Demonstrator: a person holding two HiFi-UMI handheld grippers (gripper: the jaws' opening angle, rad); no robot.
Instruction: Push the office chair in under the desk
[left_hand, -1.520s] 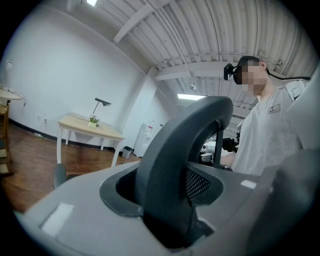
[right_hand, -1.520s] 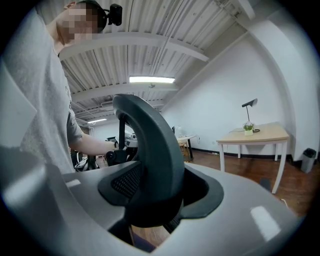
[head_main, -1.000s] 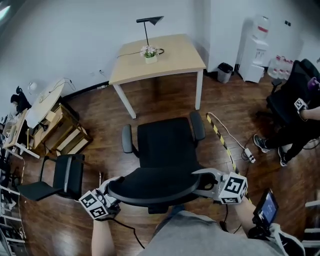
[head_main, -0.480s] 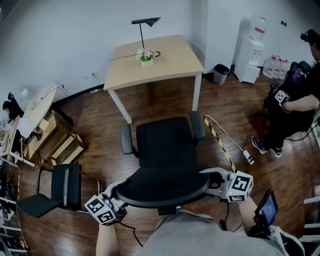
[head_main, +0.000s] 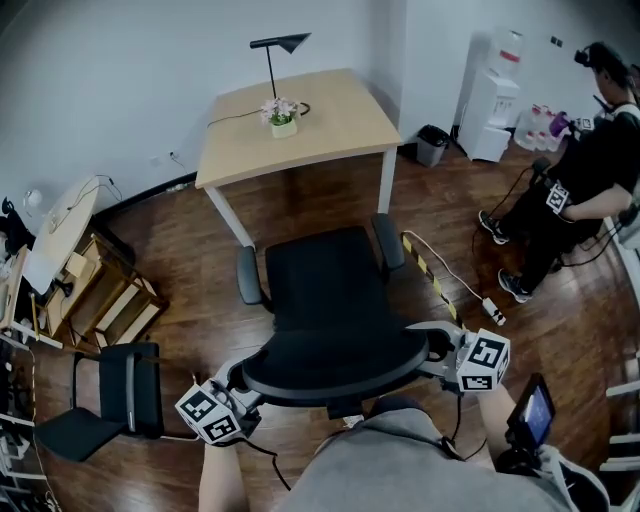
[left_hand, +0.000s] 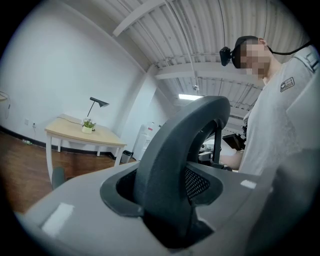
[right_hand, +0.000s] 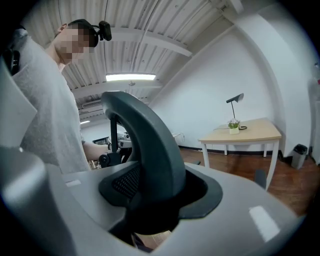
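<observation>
Bare floor (head_main: 315, 205) ahead of your office chair (head_main: 325, 290), open right up to the desk (head_main: 300, 120). Under the desk, open between the two front legs (head_main: 228, 218). Striped cable cover (head_main: 425, 268) lies on the floor just right of the chair. Folding chair (head_main: 125, 385) and wooden rack (head_main: 105, 300) stand off to your left; a person (head_main: 570, 195) well right.

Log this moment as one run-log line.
left gripper: clamped on office chair backrest rim | right gripper: clamped on same rim | chair: facing desk, seat not yet under it
</observation>
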